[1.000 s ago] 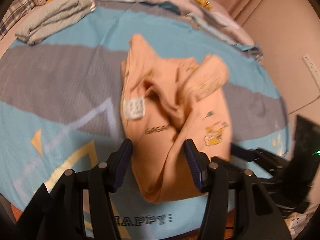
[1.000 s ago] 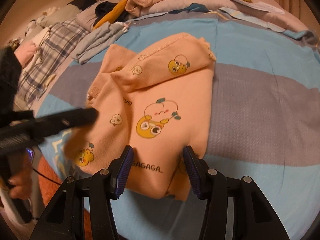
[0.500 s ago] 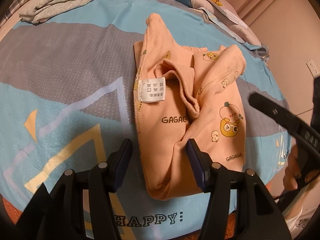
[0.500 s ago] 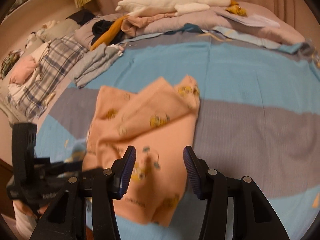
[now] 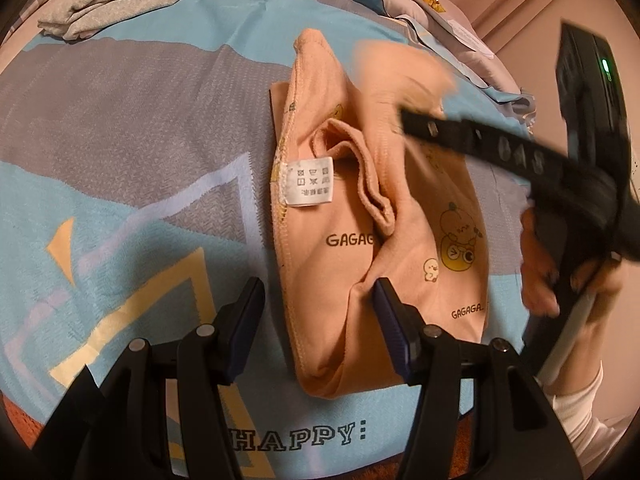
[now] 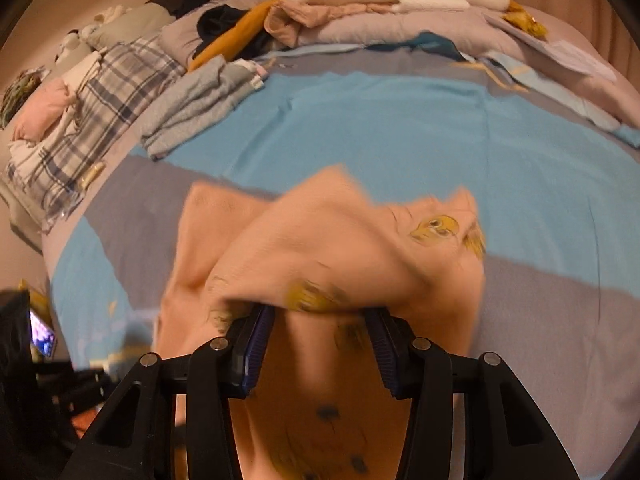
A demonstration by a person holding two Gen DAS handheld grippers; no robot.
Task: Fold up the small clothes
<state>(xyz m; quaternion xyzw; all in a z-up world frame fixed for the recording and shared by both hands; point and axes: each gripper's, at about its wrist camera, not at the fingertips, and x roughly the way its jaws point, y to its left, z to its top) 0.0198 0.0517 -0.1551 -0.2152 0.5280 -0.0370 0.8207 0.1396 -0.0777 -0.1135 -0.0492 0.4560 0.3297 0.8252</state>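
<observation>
Left wrist: rumpled peach garment point(image 5: 356, 240), label-up

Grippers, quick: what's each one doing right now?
Left gripper: open, holding nothing, over the peach garment.
Right gripper: jaws closing, peach fabric draped over its tips; grip cannot be told.

Black tongs point(image 5: 318, 312) with ribbed blue pads point(image 5: 390, 316), white sleeve point(image 5: 580, 404).
</observation>
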